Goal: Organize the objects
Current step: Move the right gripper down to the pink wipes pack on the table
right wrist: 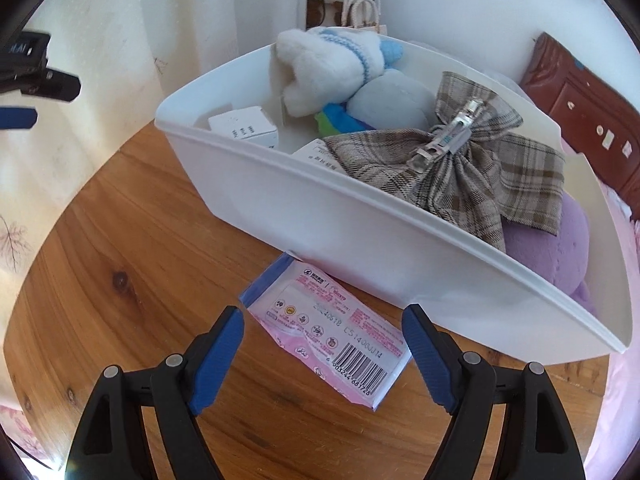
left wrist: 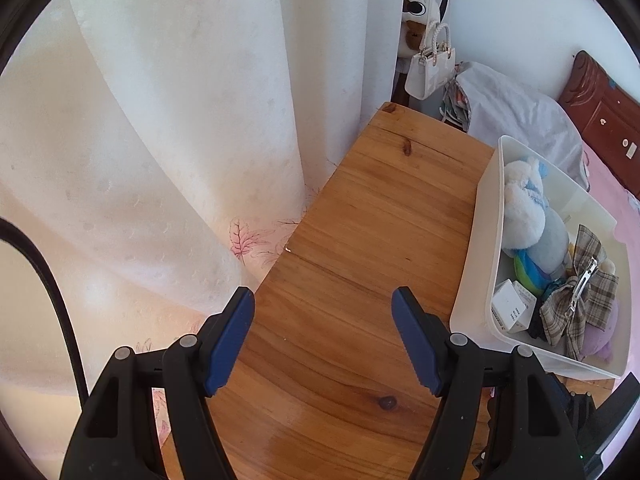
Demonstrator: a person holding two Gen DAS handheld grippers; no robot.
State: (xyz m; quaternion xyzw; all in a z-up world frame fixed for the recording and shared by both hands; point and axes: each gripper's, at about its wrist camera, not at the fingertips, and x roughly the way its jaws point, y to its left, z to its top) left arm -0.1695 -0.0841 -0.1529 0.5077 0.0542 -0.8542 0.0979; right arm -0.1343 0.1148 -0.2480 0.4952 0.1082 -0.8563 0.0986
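A white plastic bin (right wrist: 304,208) stands on the wooden table (right wrist: 132,240). It holds a white and blue plush toy (right wrist: 332,64), a plaid bow hair clip (right wrist: 472,160), a small white box (right wrist: 244,126) and a purple plush (right wrist: 560,248). A pink wipes packet (right wrist: 332,332) lies flat on the table against the bin's near wall. My right gripper (right wrist: 324,312) is open, just above the packet, its fingers on either side of it. My left gripper (left wrist: 322,296) is open and empty over bare table, left of the bin (left wrist: 476,248).
A white curtain (left wrist: 180,120) hangs along the table's left edge. A white handbag (left wrist: 430,66) hangs at the back. A bed with a red-brown headboard (left wrist: 600,108) lies to the right beyond the bin.
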